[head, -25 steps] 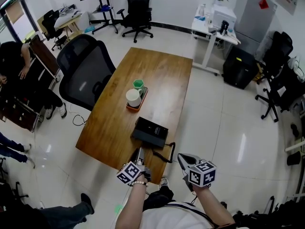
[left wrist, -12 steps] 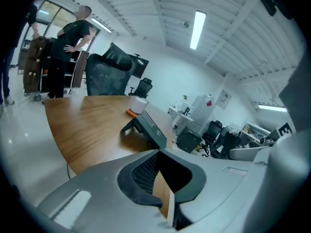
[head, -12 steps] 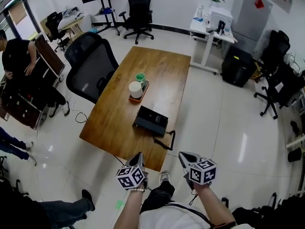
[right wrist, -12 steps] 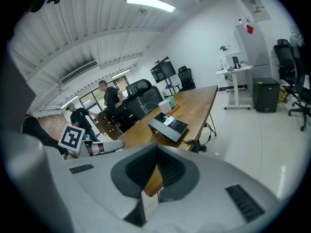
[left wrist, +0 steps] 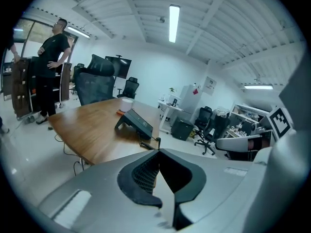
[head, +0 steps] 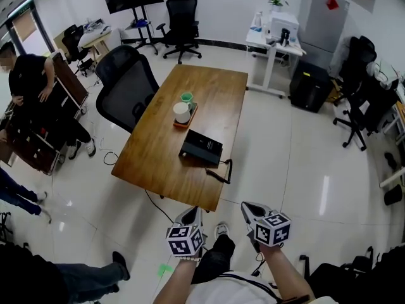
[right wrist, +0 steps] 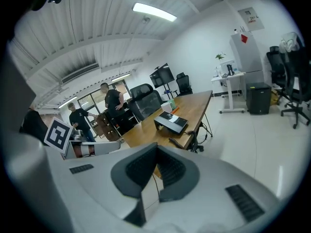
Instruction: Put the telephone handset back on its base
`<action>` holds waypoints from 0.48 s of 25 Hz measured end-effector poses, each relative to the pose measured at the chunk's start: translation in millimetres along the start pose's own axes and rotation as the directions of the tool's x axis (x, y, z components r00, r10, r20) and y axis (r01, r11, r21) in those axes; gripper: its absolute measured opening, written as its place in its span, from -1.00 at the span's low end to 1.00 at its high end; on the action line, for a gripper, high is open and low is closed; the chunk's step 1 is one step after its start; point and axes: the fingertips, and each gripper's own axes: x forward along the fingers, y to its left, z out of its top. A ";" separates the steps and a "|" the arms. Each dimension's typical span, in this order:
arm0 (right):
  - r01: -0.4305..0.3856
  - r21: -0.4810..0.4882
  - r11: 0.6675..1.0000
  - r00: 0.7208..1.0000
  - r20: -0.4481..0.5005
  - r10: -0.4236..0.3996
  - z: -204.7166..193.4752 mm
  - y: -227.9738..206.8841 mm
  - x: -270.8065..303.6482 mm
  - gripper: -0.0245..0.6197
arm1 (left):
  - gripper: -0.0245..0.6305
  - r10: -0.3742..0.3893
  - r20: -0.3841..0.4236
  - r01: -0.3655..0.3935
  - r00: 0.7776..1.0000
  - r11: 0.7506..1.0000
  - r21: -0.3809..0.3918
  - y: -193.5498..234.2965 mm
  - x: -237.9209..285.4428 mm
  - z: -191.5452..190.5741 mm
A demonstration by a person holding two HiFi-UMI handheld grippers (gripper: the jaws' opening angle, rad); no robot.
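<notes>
The long brown wooden tabletop (head: 158, 151) carries the black wedge-shaped telephone base (head: 201, 147) toward its near right end. The slim black telephone handset (head: 216, 174) lies off that base, flat on the wood between the base and the near right corner. Its black cord (head: 228, 168) loops over the right edge. The left hand-held gripper (head: 195, 211) and the right hand-held gripper (head: 247, 206) hang side by side over the pale floor. Both are short of the near edge of the tabletop and well apart from the handset, which lies ahead of them. In the left gripper view the left hand-held gripper's jaws are pressed together with nothing between them, and the handset (left wrist: 146, 143) shows just above their tips. In the right gripper view the right hand-held gripper's jaws likewise meet on nothing, with the handset (right wrist: 177, 141) ahead. Farther along the tabletop a white cup (head: 181, 112) and a green cup (head: 186, 97) stand on a small orange tray (head: 190, 121).
</notes>
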 end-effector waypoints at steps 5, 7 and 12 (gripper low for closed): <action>0.019 -0.011 1.000 1.000 0.022 -0.019 -25.5 25.9 -31.9 -0.91 | -0.92 -0.033 0.007 0.033 0.999 0.999 0.025 -21.5 -35.8 -21.3; 0.022 -0.013 1.000 0.999 0.030 -0.022 -36.0 37.6 -42.7 -0.91 | -0.92 -0.037 0.015 0.037 0.999 0.999 0.031 -26.3 -49.9 -28.0; 0.026 -0.012 1.000 0.998 0.049 -0.025 -54.4 62.8 -64.4 -0.91 | -0.92 -0.050 0.023 0.050 0.998 0.998 0.027 -37.7 -77.7 -42.7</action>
